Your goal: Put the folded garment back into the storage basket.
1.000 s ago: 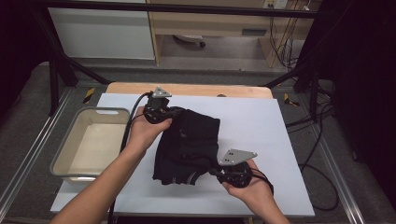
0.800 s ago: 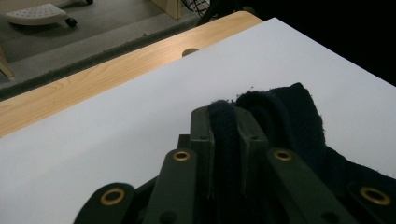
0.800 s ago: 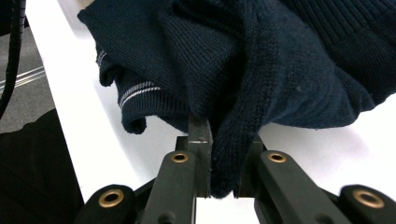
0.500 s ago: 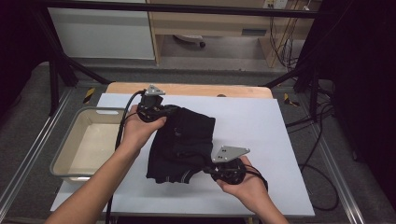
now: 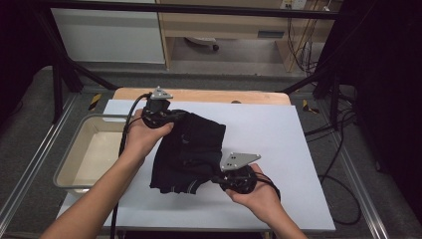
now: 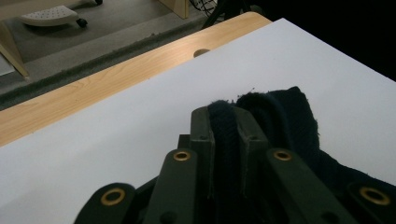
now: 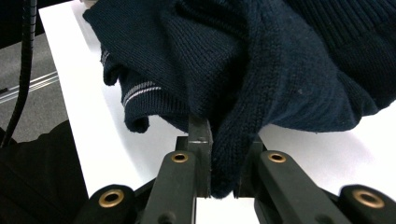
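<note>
A person's right hand, nearest the camera in the high view, holds the right tool at the near edge of a dark knit garment; in the right gripper view the tool's jaws are clamped on a hanging fold of the knit, and a pale striped hem shows just to the left of that fold; the garment lies bunched on the white surface, roughly at its middle, between the two hands; its near hem sits just beside the right tool, its far edge at the left tool; the left hand reaches in from the lower left, its forearm crossing the surface's near left corner, and grips the left tool at the garment's far left corner; in the left gripper view the jaws are pressed on a ridge of dark knit that stands up between them, with more of the cloth bunched just to the right on the white sheet; a black cable trails from the left tool over the wrist; a pale tray sits left of the surface, just beside the left forearm; beyond the white sheet runs a strip of bare wood, then grey floor and cabinets.
</note>
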`<state>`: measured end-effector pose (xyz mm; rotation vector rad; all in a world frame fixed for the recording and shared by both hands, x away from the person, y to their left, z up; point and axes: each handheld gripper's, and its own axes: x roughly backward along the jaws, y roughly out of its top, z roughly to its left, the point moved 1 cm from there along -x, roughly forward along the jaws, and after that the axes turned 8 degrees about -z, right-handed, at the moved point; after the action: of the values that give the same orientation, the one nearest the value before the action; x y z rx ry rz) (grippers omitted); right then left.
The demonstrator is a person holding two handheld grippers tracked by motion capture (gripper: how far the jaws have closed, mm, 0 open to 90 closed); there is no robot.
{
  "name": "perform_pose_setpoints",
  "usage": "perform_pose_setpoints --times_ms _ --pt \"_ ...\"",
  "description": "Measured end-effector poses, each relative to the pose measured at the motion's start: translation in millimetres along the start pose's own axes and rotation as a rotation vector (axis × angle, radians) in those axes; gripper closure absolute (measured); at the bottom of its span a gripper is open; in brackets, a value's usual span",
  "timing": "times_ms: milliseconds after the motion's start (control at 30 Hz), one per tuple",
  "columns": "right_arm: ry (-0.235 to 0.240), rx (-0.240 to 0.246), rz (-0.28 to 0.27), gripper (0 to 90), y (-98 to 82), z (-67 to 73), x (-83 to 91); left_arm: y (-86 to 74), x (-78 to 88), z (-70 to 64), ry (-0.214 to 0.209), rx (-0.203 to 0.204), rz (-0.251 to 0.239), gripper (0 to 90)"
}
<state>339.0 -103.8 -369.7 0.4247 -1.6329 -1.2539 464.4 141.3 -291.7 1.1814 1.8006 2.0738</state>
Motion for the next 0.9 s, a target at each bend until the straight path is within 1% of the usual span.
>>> perform_pose_setpoints --times_ms 233,400,500,667,900 --pt "0.016 0.001 -0.003 81.5 8.4 1.6 -4.7 2.3 9.4 7.3 0.009 0.003 -0.001 79.4" --pt "0.029 0.011 -0.002 81.5 16.3 3.2 -9.8 3.9 17.4 14.0 0.022 -0.001 0.001 79.4" --pt "0.037 0.021 -0.002 81.5 21.9 4.7 -13.3 4.3 22.4 18.7 0.029 0.003 -0.001 79.4" --pt "0.048 0.025 -0.006 81.5 30.8 7.9 -19.7 4.5 30.0 26.6 0.042 0.013 -0.004 79.4" --pt "0.066 0.038 -0.007 81.6 42.2 11.8 -28.8 5.2 42.0 36.0 0.061 0.017 -0.006 79.3"
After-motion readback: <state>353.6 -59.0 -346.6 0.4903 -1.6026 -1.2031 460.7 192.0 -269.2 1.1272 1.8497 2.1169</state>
